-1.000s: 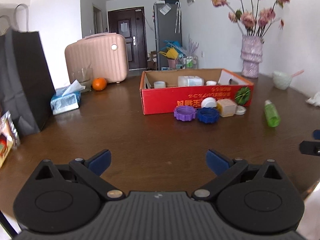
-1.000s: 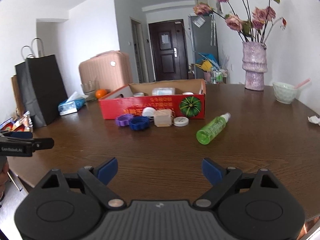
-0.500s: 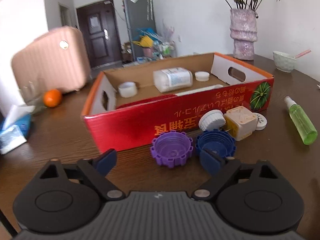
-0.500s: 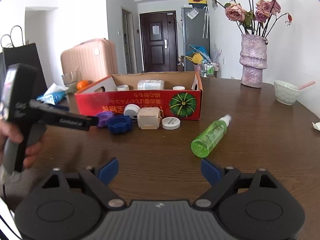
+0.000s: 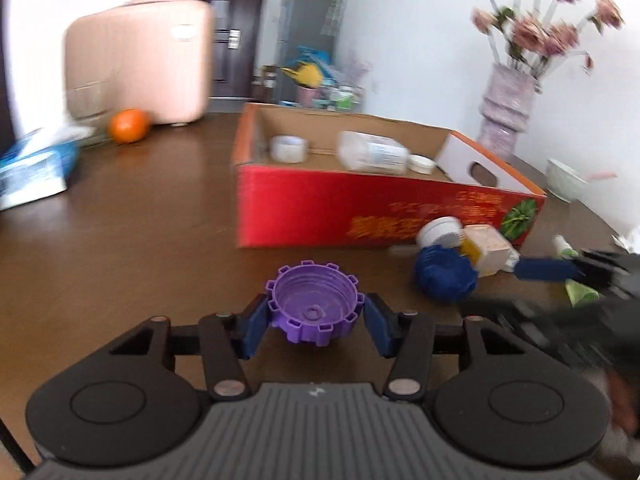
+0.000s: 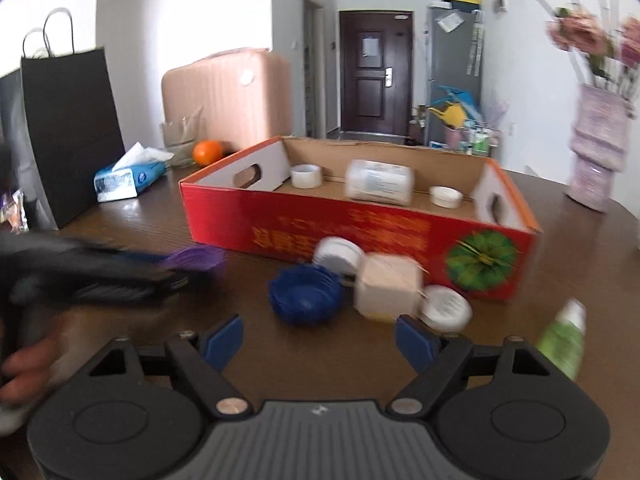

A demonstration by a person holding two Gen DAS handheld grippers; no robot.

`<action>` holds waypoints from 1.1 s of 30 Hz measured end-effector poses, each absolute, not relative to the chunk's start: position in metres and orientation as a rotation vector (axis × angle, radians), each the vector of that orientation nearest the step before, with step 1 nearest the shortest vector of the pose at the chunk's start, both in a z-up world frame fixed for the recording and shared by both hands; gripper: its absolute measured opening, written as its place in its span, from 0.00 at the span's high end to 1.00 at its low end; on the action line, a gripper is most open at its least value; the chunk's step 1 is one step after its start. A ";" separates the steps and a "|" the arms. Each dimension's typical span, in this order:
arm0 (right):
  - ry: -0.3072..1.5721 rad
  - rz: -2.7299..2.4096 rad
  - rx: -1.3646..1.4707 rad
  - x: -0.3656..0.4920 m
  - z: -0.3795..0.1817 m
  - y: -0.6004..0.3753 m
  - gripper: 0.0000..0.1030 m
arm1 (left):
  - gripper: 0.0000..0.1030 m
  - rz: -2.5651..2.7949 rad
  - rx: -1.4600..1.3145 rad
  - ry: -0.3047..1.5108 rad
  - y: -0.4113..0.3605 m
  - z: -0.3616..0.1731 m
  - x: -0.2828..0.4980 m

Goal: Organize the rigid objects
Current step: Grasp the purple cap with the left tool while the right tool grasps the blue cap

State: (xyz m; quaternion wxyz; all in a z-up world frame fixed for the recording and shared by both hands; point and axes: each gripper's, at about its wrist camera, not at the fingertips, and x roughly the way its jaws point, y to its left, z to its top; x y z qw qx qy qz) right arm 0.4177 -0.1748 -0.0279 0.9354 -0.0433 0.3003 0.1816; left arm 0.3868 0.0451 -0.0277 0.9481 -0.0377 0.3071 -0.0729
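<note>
Two identical handheld grippers, left (image 5: 316, 318) and right (image 6: 319, 340): matte black linkage arms on large round pivot housings, silver rivets at the joints, blue pads on the fingertips (image 6: 222, 338). Between the housings, a ribbed grey plate with a small pale mark at its centre. No sleeve or cable visible.

A purple cap (image 5: 315, 307) lay open side up; at its 3 o'clock sat a blue cap (image 5: 445, 275), a white lid (image 5: 440, 232) and a cream cube (image 5: 489, 249).
</note>
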 end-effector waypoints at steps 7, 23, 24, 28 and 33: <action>0.674 0.344 -0.068 0.444 -0.041 -0.146 0.56 | 0.49 -0.006 -0.130 0.641 0.081 -0.024 0.342; 0.574 0.294 -0.004 0.279 -0.003 -0.234 0.56 | 0.49 -0.078 -0.064 0.562 0.028 0.019 0.251; 0.563 0.285 0.001 0.270 0.000 -0.240 0.56 | 0.49 -0.089 -0.054 0.556 0.022 0.022 0.245; 0.532 0.266 0.031 0.244 0.006 -0.261 0.56 | 0.49 -0.114 -0.026 0.538 0.003 0.029 0.227; 0.514 0.278 0.052 0.235 0.007 -0.272 0.56 | 0.49 -0.117 -0.007 0.527 -0.008 0.034 0.222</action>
